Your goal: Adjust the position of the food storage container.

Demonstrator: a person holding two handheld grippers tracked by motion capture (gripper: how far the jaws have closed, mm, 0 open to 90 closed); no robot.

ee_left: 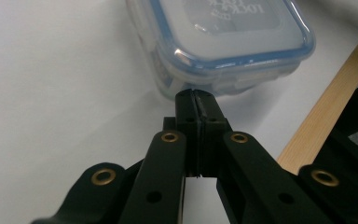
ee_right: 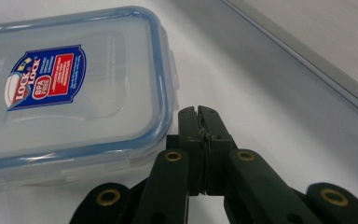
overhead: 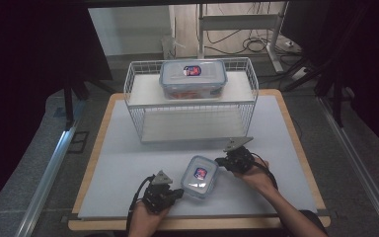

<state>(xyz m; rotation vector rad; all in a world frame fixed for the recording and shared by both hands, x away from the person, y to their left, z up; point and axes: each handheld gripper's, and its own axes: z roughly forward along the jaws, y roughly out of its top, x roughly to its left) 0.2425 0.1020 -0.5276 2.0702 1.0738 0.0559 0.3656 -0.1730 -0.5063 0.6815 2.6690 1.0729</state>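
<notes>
A small clear plastic box with a blue-rimmed lid and a red-and-blue label (overhead: 200,176) lies on the grey mat near the front, between my two grippers. My left gripper (overhead: 179,192) is shut, its tips against the box's near short end (ee_left: 223,60), with nothing between the jaws (ee_left: 196,95). My right gripper (overhead: 220,161) is shut too, empty, its tips (ee_right: 199,112) at the box's far right corner (ee_right: 74,88). A larger box of the same kind (overhead: 193,77) rests on the top shelf of the white wire rack (overhead: 143,101).
The rack stands at the back middle of the mat, its lower shelf bare. The table's wooden edge (overhead: 96,148) frames the mat on all sides. Metal rails (overhead: 49,173) run along both sides on the floor, and desk legs with cables lie beyond the table.
</notes>
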